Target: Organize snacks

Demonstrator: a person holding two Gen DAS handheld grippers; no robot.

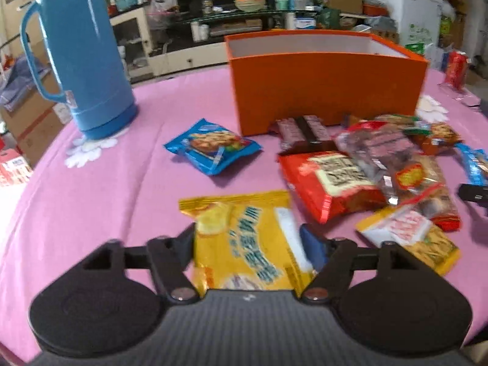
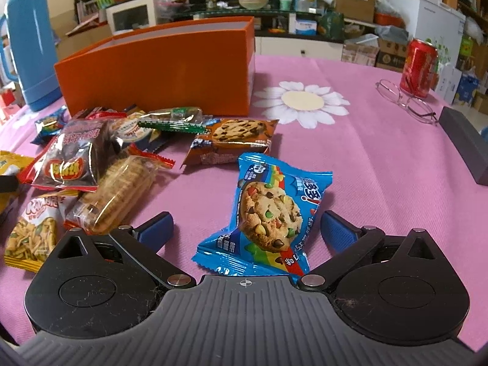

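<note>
In the left wrist view my left gripper [image 1: 248, 238] has a yellow snack packet [image 1: 244, 238] between its fingers, with both pads against the packet's edges, low over the pink tablecloth. Beyond it stands the open orange box [image 1: 326, 91]. To the right lies a pile of snacks, among them a red packet [image 1: 329, 180], and a blue cookie packet [image 1: 213, 146] lies apart. In the right wrist view my right gripper [image 2: 245, 228] stands open around a blue rainbow cookie packet [image 2: 268, 213], which lies flat with neither pad pressing on it. The orange box [image 2: 158, 70] is at the back left.
A blue thermos [image 1: 82, 55] stands at the table's back left. A red can [image 2: 419, 67], a pair of glasses [image 2: 405, 100] and a dark grey block [image 2: 466, 146] sit at the right. A brown cookie packet [image 2: 235, 140] and a biscuit sleeve [image 2: 122, 192] lie near the pile.
</note>
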